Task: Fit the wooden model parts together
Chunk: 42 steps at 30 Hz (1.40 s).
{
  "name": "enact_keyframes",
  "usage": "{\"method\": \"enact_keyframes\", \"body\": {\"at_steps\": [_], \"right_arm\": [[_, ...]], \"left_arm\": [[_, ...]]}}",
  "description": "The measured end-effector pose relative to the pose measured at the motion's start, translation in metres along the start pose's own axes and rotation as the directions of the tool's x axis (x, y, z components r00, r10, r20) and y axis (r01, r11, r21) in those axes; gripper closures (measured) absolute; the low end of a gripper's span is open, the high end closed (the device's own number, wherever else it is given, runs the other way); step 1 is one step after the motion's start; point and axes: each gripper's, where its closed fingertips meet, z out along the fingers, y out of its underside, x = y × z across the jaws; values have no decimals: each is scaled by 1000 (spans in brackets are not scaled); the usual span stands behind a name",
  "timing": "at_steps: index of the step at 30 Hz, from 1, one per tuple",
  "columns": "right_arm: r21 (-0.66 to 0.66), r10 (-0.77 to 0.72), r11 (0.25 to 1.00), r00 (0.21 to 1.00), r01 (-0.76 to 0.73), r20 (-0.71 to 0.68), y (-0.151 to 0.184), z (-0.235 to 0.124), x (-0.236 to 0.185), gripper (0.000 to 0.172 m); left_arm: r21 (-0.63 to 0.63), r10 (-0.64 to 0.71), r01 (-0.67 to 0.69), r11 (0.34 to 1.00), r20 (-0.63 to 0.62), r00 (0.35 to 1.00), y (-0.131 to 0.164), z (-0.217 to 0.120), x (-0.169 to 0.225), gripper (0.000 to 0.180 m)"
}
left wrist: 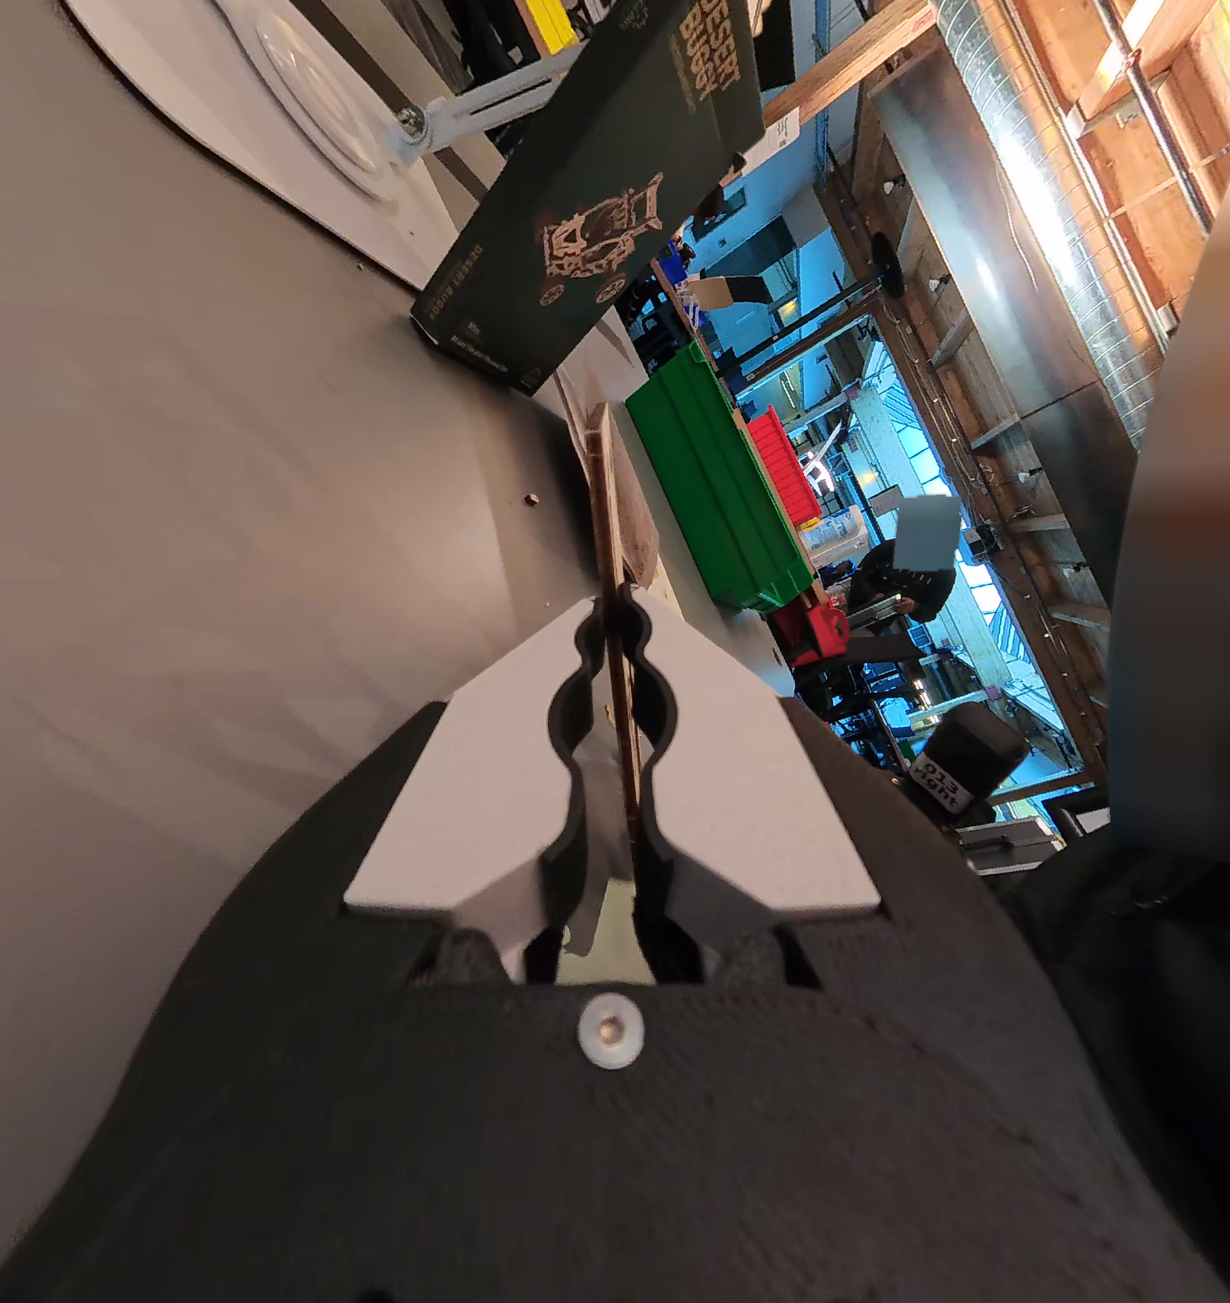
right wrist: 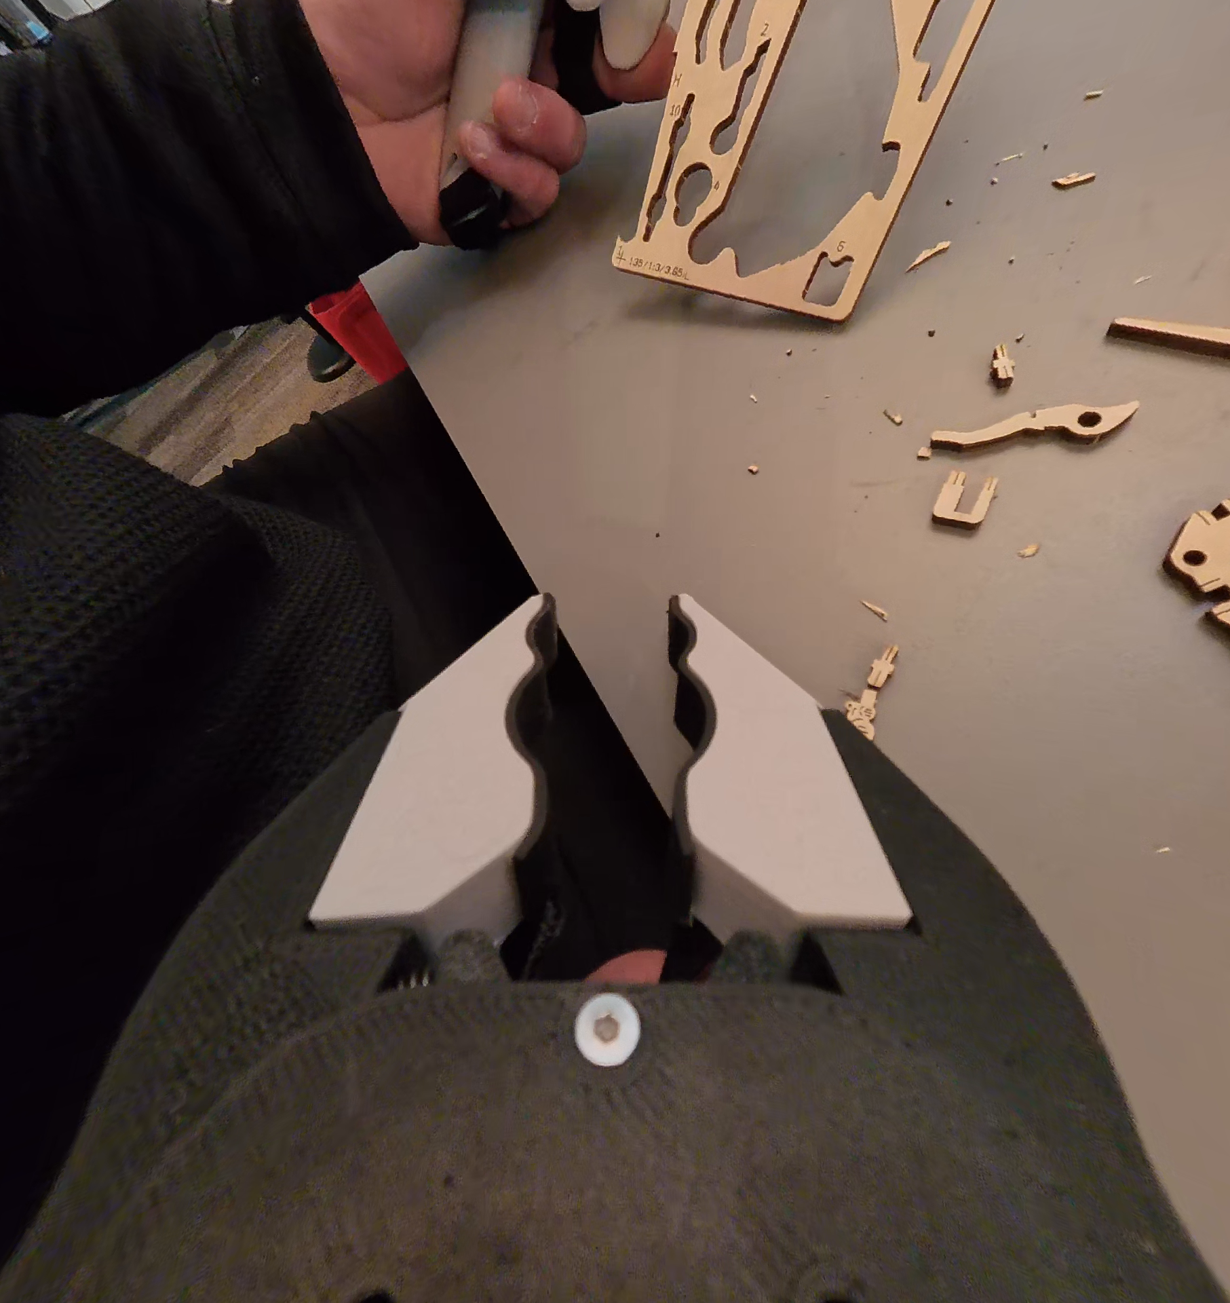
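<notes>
L gripper: fingers together, clamped on a thin wooden sheet seen edge-on; both dark pads press its faces, and the sheet runs back between the fingers toward the gripper body. In the R wrist view the same sheet is a flat tan panel w/ cut-out holes, tilted, its lower edge down at the grey table. The hand on the L gripper's handle is wrapped tight, black sleeve behind it, top left of that view.

R gripper: fingers apart, nothing between them, only table edge and dark clothing showing thru the gap. It hangs at the table's near edge, pointing across it.

Loose wooden parts lie to its right on the table: a curved piece, a U-shaped piece, a bigger part at the frame edge, plus chips. A dark box stands beyond the sheet in the L view.
</notes>
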Motion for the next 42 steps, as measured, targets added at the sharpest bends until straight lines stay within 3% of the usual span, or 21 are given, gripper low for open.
{"method": "enact_keyframes", "body": {"at_steps": [31, 37, 42], "right_arm": [[19, 1, 1000, 1000, -1, -2, -5, -4, -1, 136], [57, 2, 998, 1000, -1, -10, -14, -11, 0, 135], [146, 24, 989, 999, -18, -45, -34, -35, 10, 136]], "left_arm": [[-11, -17, 18, 1000, 75, 997, -1, 3, -12, 174], [-8, 52, -52, 999, 139, 989, -4, 0, -18, 149], [-32, 257, -259, 965, 307, 916, -13, -13, -22, 113]]}}
